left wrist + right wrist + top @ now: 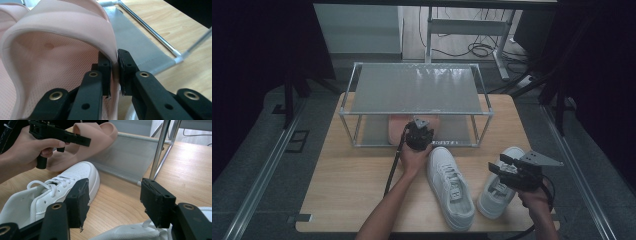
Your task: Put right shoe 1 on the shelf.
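Since left claw [113,72] only pinches the pink slipper's [57,37] thin strap edge, it might slip off | right claw [112,202] apart, idle over sneaker [62,182]

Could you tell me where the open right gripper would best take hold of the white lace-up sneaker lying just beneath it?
I would grip the white lace-up sneaker by the padded collar rim at its heel opening, coming down from above with the right gripper. That rim is a thin upright wall facing up, so one jaw can probably slip inside and one outside. The broad toe looks too wide.
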A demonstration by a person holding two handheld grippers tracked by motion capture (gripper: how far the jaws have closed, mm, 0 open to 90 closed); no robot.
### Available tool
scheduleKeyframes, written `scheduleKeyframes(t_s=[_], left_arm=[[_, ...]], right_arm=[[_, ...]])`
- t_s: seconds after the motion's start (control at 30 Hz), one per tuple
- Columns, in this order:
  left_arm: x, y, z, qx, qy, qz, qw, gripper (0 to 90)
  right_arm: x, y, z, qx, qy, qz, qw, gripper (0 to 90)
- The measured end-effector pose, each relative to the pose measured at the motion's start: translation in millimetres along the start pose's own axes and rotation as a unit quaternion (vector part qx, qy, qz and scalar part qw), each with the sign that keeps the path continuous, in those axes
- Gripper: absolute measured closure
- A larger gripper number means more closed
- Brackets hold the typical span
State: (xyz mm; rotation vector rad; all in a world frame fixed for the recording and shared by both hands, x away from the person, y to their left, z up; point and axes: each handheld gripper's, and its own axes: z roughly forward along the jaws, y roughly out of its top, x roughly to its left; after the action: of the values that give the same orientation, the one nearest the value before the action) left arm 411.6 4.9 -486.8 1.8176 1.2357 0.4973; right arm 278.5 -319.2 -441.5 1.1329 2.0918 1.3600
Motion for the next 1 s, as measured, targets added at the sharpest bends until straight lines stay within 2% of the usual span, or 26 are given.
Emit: scheduleKeyframes(t_s=[0.13,0.17,0.27,0.3,0.43,0.47,0.5,0.67,0.77,0.8,0.83,1.0], left_arm=[[-0.3,-0.2,7.1,-0.003,0.011,-0.004,0.9999,81.9],[0.5,-0.4,9.1,-0.003,0.011,0.006,0.9999,81.9],[-1.7,-1.6,14.1,-0.002,0.018,0.004,0.9998,81.7],[-0.5,-1.3,15.5,-0.001,0.022,0.022,0.9995,81.4],[-3.0,-3.6,20.7,0.008,0.029,0.026,0.9992,79.8],[-5.0,-4.6,22.1,0.008,0.031,0.012,0.9994,78.5],[-4.8,-5.1,23.8,0.013,0.032,0.018,0.9993,77.6],[-6.8,-4.3,25.5,0.014,0.033,0.016,0.9992,72.8],[-6.5,-3.0,25.3,0.016,0.030,0.002,0.9994,72.5],[-5.3,-1.9,25.6,0.018,0.029,0.009,0.9994,73.1],[0.7,1.1,26.0,0.022,0.019,0.042,0.9987,74.3],[-2.9,4.0,28.5,0.025,0.020,0.022,0.9992,78.9]], right_arm=[[1.0,-0.4,0.4,0.001,0.001,-0.001,1.0000,40.8],[1.4,-0.2,0.2,0.000,0.001,-0.001,1.0000,40.8],[1.1,-0.2,0.0,0.000,0.001,0.001,1.0000,40.8],[0.8,-0.5,0.3,0.000,0.000,0.001,1.0000,40.9],[0.5,-1.5,1.9,0.003,0.000,0.002,1.0000,40.8],[0.8,-1.6,2.4,0.004,0.000,0.002,1.0000,40.8],[1.0,-1.7,2.6,0.004,0.001,0.002,1.0000,40.8],[1.5,-1.6,2.8,0.005,0.001,0.001,1.0000,40.8],[1.3,-1.8,3.0,0.005,0.001,0.001,1.0000,40.8],[1.2,-1.9,3.3,0.005,0.000,0.001,1.0000,40.8],[1.4,-1.9,3.4,0.005,0.000,0.001,1.0000,40.8],[2.3,-1.6,3.3,0.006,0.002,0.001,1.0000,40.8]])
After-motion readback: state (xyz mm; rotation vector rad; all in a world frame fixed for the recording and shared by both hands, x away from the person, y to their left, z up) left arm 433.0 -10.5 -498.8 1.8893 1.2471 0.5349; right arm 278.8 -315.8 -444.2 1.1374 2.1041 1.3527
